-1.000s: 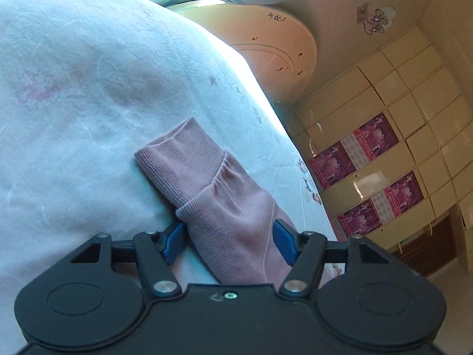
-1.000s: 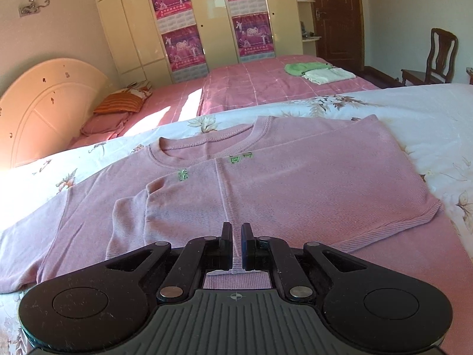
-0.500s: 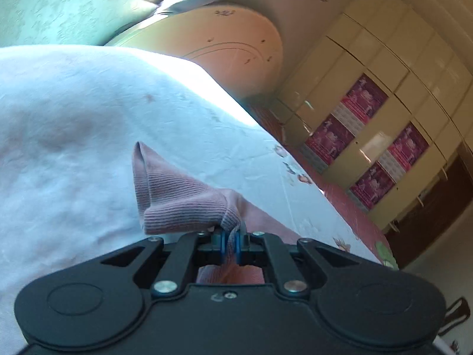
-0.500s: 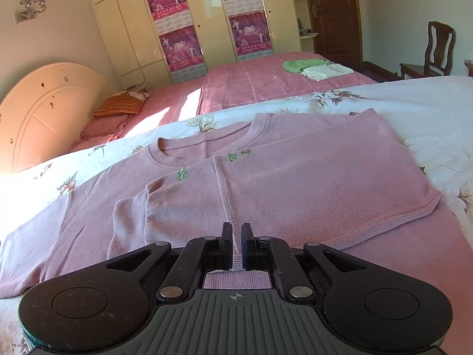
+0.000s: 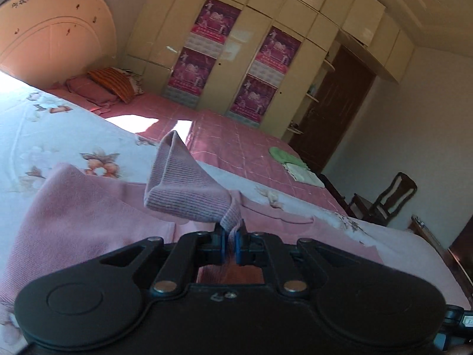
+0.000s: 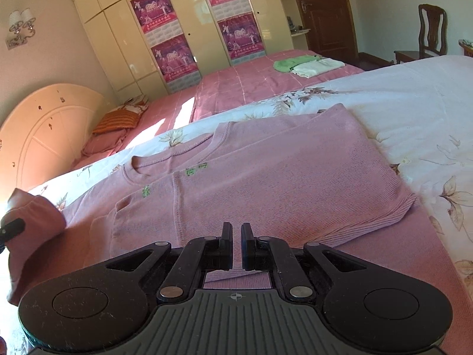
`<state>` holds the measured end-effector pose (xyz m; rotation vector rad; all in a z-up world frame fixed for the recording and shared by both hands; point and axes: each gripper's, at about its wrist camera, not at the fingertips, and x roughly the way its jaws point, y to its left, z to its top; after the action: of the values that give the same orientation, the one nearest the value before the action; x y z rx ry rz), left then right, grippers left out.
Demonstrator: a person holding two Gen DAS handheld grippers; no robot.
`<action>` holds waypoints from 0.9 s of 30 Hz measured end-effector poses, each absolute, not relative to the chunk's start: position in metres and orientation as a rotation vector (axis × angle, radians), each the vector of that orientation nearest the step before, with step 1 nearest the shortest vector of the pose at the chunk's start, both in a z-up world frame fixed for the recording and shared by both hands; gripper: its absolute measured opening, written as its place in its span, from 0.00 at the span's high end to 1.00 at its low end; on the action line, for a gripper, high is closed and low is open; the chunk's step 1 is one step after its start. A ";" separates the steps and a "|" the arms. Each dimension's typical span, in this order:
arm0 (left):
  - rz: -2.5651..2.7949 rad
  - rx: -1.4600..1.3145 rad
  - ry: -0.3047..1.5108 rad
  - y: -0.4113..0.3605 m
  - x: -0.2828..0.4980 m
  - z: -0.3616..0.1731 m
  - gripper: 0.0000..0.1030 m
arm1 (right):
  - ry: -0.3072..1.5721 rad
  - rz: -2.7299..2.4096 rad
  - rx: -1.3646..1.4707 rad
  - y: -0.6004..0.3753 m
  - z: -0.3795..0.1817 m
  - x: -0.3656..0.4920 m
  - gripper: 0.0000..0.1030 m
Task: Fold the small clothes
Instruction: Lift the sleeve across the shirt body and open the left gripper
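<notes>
The pink ribbed knit sweater (image 6: 266, 177) lies flat on the white flower-printed bed (image 6: 414, 94), neckline toward the far edge and hem toward the cameras. One side of it is already folded in over the body, leaving a straight edge on the right in the right wrist view.

The left tool (image 5: 230, 238) has its blue pads clamped on the ribbed cuff of the sweater's other sleeve (image 5: 189, 189). The cuff stands up above the tool in a loose tent, clear of the bed, and the sleeve trails back down toward the shoulder. In the right wrist view the same lifted sleeve shows at the far left edge, beside the sweater's body and not yet over it.

The right tool (image 6: 236, 245) has its jaws nearly together with only a narrow slit between them. It sits low at the near hem, at about the body's midline; whether cloth is pinched between the pads cannot be told from this view.

The coming move turns on one relation: the body lies across from the held cuff, toward the right tool, and the sleeve's long axis runs out sideways from the shoulder. The left hand is therefore the one placed to carry the cuff across the chest, probably laying it over the folded panel.
</notes>
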<state>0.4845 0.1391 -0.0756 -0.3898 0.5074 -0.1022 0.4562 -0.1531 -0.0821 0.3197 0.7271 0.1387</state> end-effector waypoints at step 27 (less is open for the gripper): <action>0.108 -0.170 0.716 0.182 0.423 -0.118 0.47 | 0.852 0.344 0.496 -0.122 -0.105 0.498 0.56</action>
<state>0.4231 0.1819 -0.1177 -0.1702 0.7164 0.1085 0.4981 -0.1222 -0.1052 0.4960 0.8522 0.3443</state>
